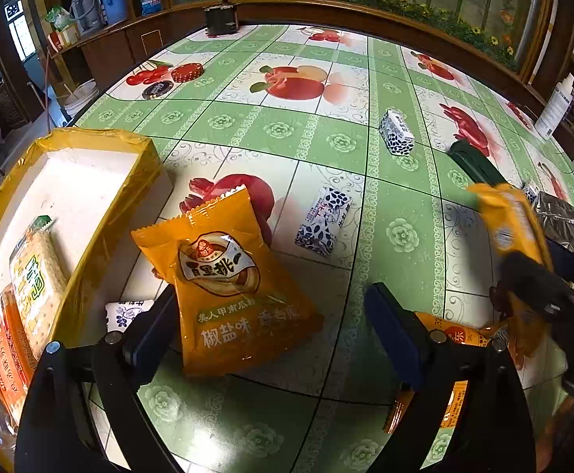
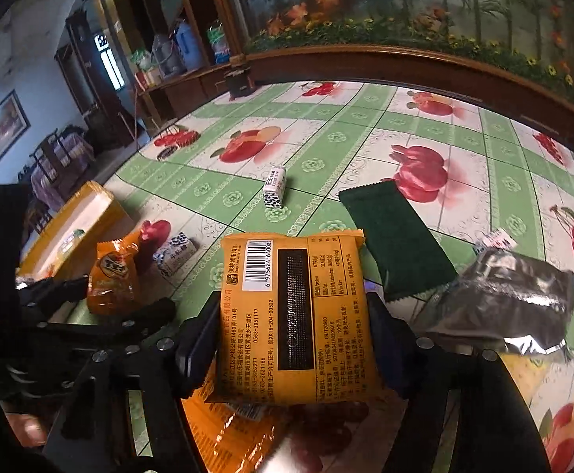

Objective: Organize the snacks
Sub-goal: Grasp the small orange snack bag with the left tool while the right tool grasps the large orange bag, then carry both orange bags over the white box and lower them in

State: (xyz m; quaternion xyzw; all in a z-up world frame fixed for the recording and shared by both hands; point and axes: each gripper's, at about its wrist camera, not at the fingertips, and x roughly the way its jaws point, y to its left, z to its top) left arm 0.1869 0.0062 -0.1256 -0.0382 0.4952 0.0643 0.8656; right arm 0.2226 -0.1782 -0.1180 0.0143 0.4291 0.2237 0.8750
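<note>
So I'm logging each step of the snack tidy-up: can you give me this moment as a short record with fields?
surface: table with a green fruit-print cloth
box: yellow-rimmed tray, cracker packs inside
left gripper: open, orange seed packet between its fingers, not pinched
right gripper: shut on the orange barcode packet, held off the table
loose on the cloth: dark green wrapper, silver pouch, blue-patterned candies

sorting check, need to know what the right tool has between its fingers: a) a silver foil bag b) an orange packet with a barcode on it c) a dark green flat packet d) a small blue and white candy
b, the right tool has its fingers on both sides of the orange packet, barcode side facing the camera; the dark green packet lies on the table.
</note>
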